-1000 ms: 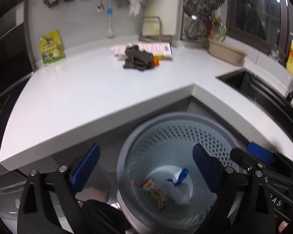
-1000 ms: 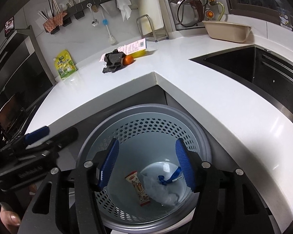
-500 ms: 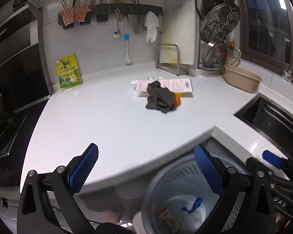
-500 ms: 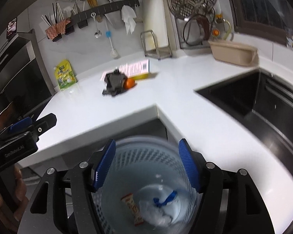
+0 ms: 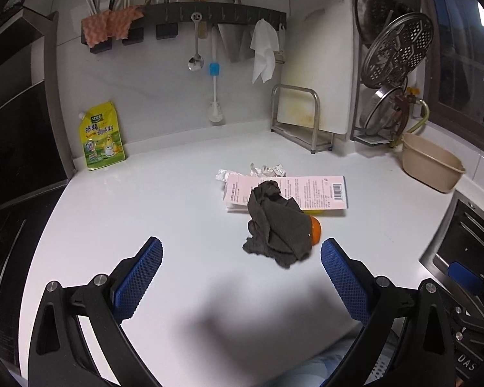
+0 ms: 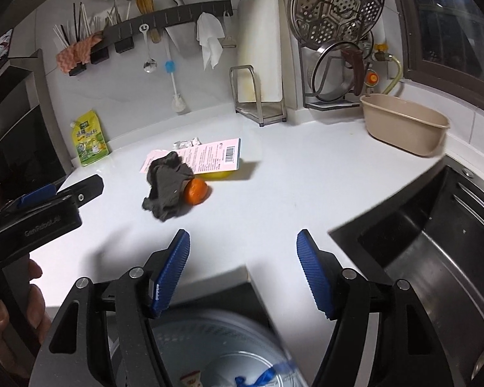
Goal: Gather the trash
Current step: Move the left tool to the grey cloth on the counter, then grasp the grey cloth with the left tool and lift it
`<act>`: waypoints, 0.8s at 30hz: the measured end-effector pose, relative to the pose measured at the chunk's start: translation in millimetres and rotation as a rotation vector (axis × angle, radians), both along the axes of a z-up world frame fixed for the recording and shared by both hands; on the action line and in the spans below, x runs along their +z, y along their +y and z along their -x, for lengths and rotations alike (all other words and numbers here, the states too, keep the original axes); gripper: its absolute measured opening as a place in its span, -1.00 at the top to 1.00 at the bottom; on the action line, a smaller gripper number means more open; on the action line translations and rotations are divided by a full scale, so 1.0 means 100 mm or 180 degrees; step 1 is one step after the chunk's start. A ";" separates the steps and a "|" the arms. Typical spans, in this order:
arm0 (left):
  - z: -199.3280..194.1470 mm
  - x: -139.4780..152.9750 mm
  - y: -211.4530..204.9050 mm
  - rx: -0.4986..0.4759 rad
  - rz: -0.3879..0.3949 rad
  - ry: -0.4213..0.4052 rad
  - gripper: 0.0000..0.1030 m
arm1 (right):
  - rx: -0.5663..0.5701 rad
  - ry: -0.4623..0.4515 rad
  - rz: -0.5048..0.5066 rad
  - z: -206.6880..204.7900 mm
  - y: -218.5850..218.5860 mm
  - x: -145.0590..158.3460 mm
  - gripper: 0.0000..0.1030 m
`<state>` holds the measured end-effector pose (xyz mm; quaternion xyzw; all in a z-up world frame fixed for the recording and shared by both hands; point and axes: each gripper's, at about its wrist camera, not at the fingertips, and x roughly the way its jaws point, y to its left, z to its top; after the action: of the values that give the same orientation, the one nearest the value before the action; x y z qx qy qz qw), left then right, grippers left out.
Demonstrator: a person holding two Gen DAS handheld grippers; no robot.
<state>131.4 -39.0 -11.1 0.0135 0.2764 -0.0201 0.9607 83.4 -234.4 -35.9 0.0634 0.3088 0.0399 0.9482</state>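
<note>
On the white counter [image 5: 145,206] lies a dark grey rag [image 5: 276,229] over an orange fruit [image 5: 315,229], a pink card package [image 5: 309,192] and crumpled white paper [image 5: 267,170]. The same pile shows in the right wrist view: rag [image 6: 166,183], orange [image 6: 196,191], card [image 6: 214,158]. My left gripper [image 5: 242,274] is open and empty, just short of the rag. My right gripper [image 6: 243,267] is open and empty above the counter corner. The grey perforated bin [image 6: 216,348] below holds a snack wrapper [image 6: 190,379] and a white bag with a blue tie.
A yellow-green pouch [image 5: 101,135] leans on the back wall. A beige tub [image 5: 430,167] stands at the right, beside a dish rack [image 5: 390,74]. A cutting board stand [image 5: 301,116] is at the back. The black sink [image 6: 435,251] is on the right.
Both grippers have lifted from over the bin and moved forward over the counter toward the pile. The bin has slid down out of the left view. Both grippers stayed open.
</note>
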 end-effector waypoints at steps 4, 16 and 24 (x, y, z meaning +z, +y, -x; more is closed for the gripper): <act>-0.26 -0.08 -0.03 0.0029 0.0052 0.0099 -0.88 | -0.0011 0.0026 -0.0053 -0.23 -0.02 -0.03 -0.28; -0.83 -0.26 -0.22 0.0142 -0.0002 0.0295 -0.88 | -0.0060 0.0110 -0.0061 -0.52 -0.10 -0.16 -0.28; -1.16 -0.47 -0.25 0.0232 0.0042 0.0612 -0.88 | -0.0064 0.0082 -0.0145 -0.53 -0.18 -0.16 -0.28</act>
<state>247.8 -64.2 -57.8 -0.0050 0.3675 0.0118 0.9299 136.6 -252.5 -52.0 0.0887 0.3194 0.0365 0.9428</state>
